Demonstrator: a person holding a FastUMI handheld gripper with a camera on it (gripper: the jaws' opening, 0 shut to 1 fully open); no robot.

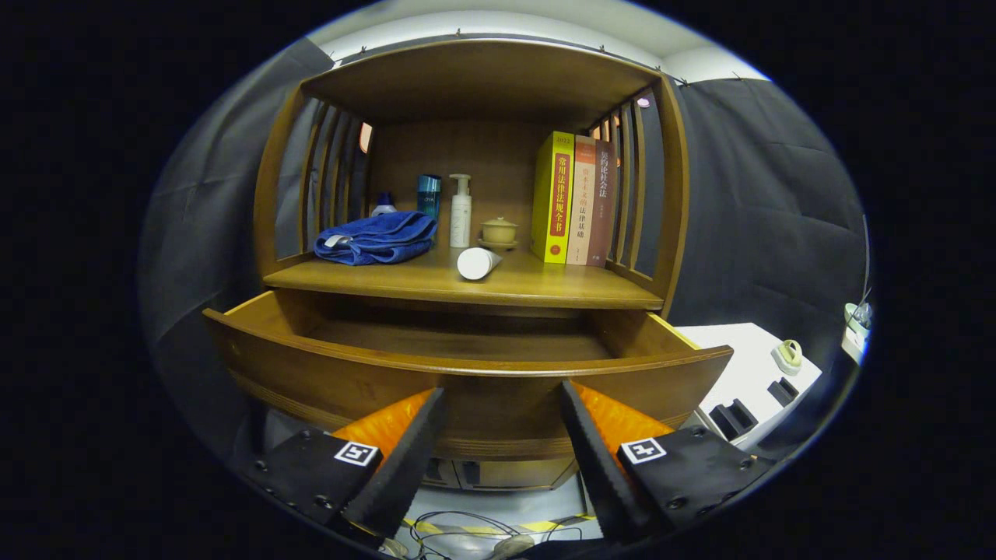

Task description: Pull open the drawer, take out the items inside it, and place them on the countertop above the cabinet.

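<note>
The wooden drawer (467,377) stands pulled open below the countertop (467,284) of the cabinet. The part of its inside that shows looks bare. My gripper (502,397) is open just in front of the drawer's front panel, with nothing between its orange-and-black fingers (405,443). On the countertop a white tube (477,263) lies on its side near the front edge. A folded blue towel (377,237) lies to its left.
At the back of the countertop stand a teal bottle (428,196), a white pump bottle (461,211), a small lidded cup (499,231) and three books (572,198). A white unit (751,381) sits to the right of the cabinet. Cables (459,529) lie on the floor below.
</note>
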